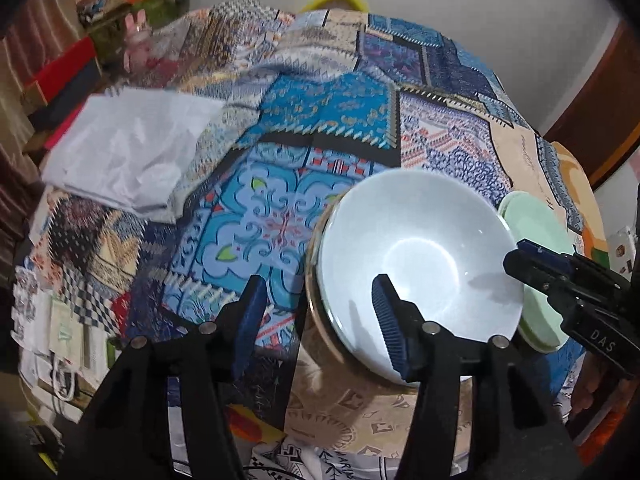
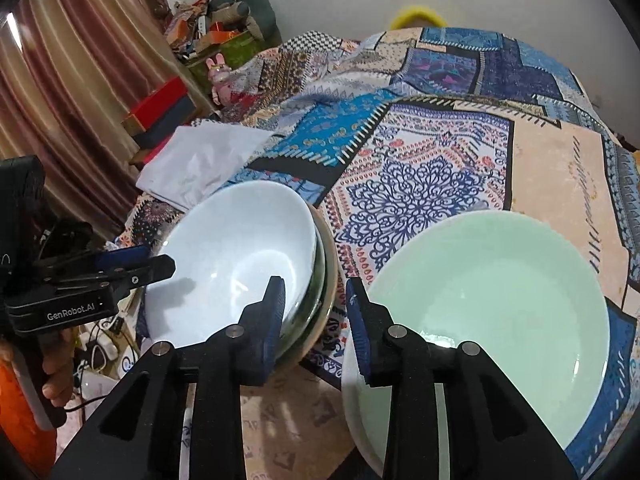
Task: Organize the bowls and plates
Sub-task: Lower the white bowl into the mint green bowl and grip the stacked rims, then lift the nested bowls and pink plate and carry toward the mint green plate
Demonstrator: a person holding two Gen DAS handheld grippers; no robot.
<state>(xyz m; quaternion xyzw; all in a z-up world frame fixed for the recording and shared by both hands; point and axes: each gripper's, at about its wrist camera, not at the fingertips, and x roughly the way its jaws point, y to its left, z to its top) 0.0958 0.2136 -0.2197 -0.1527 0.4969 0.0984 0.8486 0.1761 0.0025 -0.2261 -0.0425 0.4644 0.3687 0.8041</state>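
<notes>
The left gripper, spread, straddles the near rim of the white bowl without pinching; the right gripper, slightly parted, flanks the green plate's edge.

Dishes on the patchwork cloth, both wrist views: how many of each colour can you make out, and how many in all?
White glossy ceramic bowl: 1, on top of a stack
Dark green bowl rim under it: 1
Beige outer bowl rim at the bottom of the stack: 1
Pale green glossy plate: 1, with a white rim beneath it, possibly a second plate
Total: 4 sure, perhaps 5
</notes>
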